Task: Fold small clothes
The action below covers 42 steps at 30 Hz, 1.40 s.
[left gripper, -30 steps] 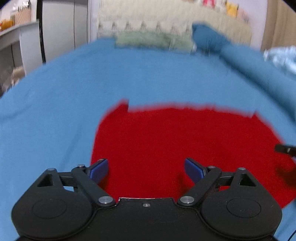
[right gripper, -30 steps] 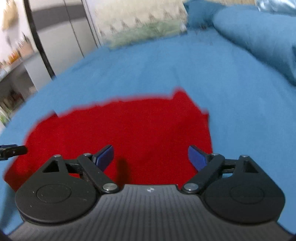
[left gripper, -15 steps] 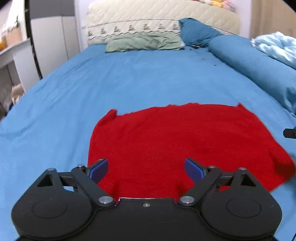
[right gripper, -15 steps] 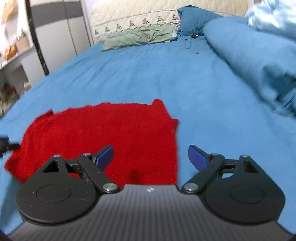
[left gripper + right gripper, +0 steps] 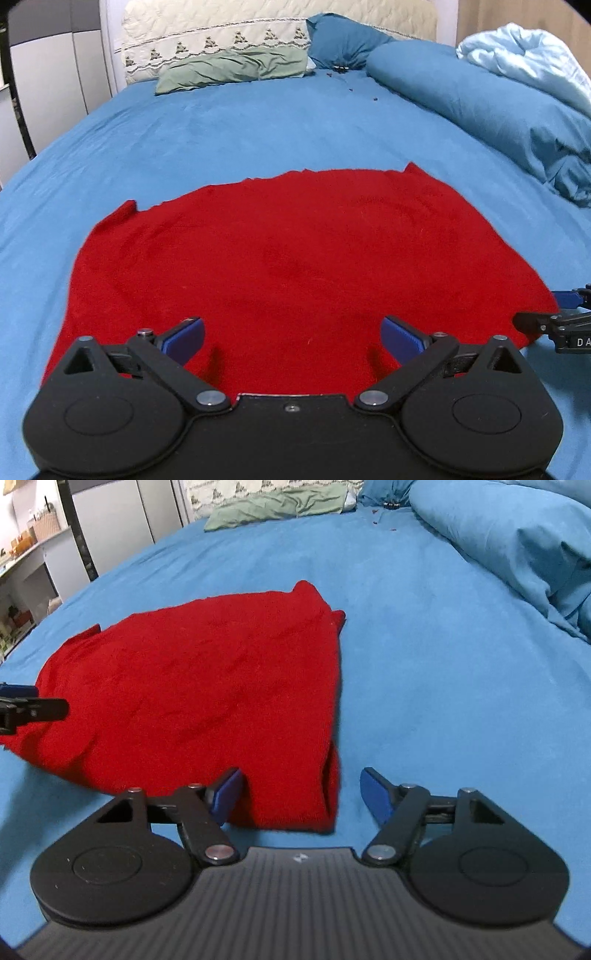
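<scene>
Your left tool (image 5: pixel 291 338) hangs with its blue-padded fingers spread wide and nothing between them, low over the near edge of the red garment (image 5: pixel 295 266). The garment lies flat on the blue bed sheet (image 5: pixel 258 122), straight ahead of that tool and reaching out past both of its fingers. A small flap of the cloth juts out at the far left corner, and another sticks up at the far right corner.

Your right tool (image 5: pixel 301 794) is also spread apart and grips nothing. Its left finger sits over the garment's near right corner, while its right finger is over bare sheet, so the garment's right edge runs up between the two fingers. From this tool the garment (image 5: pixel 192 686) stretches away ahead and to the left. At the near right corner the edge shows doubled layers of cloth.

Each tool shows in the other's view: the right one (image 5: pixel 557 314) pokes in at the garment's right edge as seen from the left tool, and the left one (image 5: pixel 29 705) pokes in at the garment's left edge as seen from the right.

Far ahead of both tools a green pillow (image 5: pixel 232 70) lies against the quilted headboard (image 5: pixel 258 22). A rolled blue duvet (image 5: pixel 480 99) lies ahead and to the right, with a pale blue blanket (image 5: pixel 524 59) beyond it.
</scene>
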{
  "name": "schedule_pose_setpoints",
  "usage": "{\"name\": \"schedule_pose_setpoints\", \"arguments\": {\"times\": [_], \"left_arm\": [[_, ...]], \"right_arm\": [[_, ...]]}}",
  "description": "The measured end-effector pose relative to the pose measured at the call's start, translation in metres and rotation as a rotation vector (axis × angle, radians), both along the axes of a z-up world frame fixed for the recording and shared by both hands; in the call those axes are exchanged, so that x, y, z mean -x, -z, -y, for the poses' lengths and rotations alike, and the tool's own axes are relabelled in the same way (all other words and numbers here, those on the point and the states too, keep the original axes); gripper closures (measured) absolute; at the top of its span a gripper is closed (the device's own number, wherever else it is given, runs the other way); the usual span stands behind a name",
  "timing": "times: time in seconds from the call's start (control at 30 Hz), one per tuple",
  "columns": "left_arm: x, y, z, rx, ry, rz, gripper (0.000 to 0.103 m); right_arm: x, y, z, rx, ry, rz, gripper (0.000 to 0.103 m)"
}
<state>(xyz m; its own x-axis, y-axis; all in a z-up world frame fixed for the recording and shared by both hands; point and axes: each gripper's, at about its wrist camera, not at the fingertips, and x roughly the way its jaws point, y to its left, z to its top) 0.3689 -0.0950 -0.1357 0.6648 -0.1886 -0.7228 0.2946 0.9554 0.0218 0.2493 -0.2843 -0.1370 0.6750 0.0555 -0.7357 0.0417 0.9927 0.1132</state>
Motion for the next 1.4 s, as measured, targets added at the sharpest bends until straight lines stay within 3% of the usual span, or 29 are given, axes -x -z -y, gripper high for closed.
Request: {"name": "schedule_pose_setpoints", "arguments": {"times": [0.03, 0.2, 0.3, 0.43, 0.6, 0.7, 0.83, 0.9, 0.97, 1.13, 1.27, 1.37, 1.4], "left_arm": [[0.002, 0.003, 0.002, -0.004, 0.002, -0.001, 0.000], [-0.010, 0.022, 0.011, -0.047, -0.009, -0.016, 0.000], [-0.018, 0.034, 0.013, -0.054, -0.021, -0.062, 0.000], [-0.028, 0.042, 0.017, -0.065, -0.018, -0.083, 0.000], [-0.035, 0.023, -0.006, 0.025, -0.003, -0.138, 0.000], [-0.026, 0.003, -0.046, 0.080, -0.017, -0.099, 0.000], [-0.004, -0.015, -0.110, 0.099, -0.054, -0.037, 0.000], [0.006, -0.016, -0.137, 0.119, -0.077, -0.031, 0.000], [0.020, -0.010, -0.165, 0.156, -0.107, -0.034, 0.000], [0.033, 0.010, -0.195, 0.168, -0.141, -0.109, 0.001], [0.032, 0.012, -0.205, 0.253, -0.146, -0.142, 0.001], [0.031, 0.011, -0.206, 0.264, -0.140, -0.148, 0.001], [0.030, 0.010, -0.206, 0.250, -0.142, -0.145, 0.001]], "right_arm": [[0.000, 0.003, -0.002, -0.002, -0.002, 0.017, 0.019], [-0.010, 0.004, -0.015, 0.008, -0.075, 0.021, 0.063], [-0.017, -0.001, -0.016, 0.000, -0.059, -0.006, 0.074], [-0.029, -0.016, -0.006, -0.127, 0.049, -0.054, 0.078], [-0.046, -0.068, -0.017, -0.289, 0.066, 0.024, 0.078], [-0.066, -0.110, -0.054, -0.321, -0.029, 0.100, 0.079], [-0.099, -0.144, -0.137, -0.362, -0.258, 0.139, 0.080], [-0.111, -0.144, -0.186, -0.355, -0.410, 0.121, 0.080], [-0.127, -0.124, -0.241, -0.340, -0.561, 0.045, 0.080], [-0.152, -0.041, -0.323, -0.218, -0.645, -0.193, 0.081], [-0.155, -0.034, -0.330, -0.223, -0.658, -0.209, 0.072], [-0.157, -0.057, -0.318, -0.234, -0.654, -0.153, 0.023], [-0.152, -0.069, -0.307, -0.233, -0.633, -0.097, 0.017]]}}
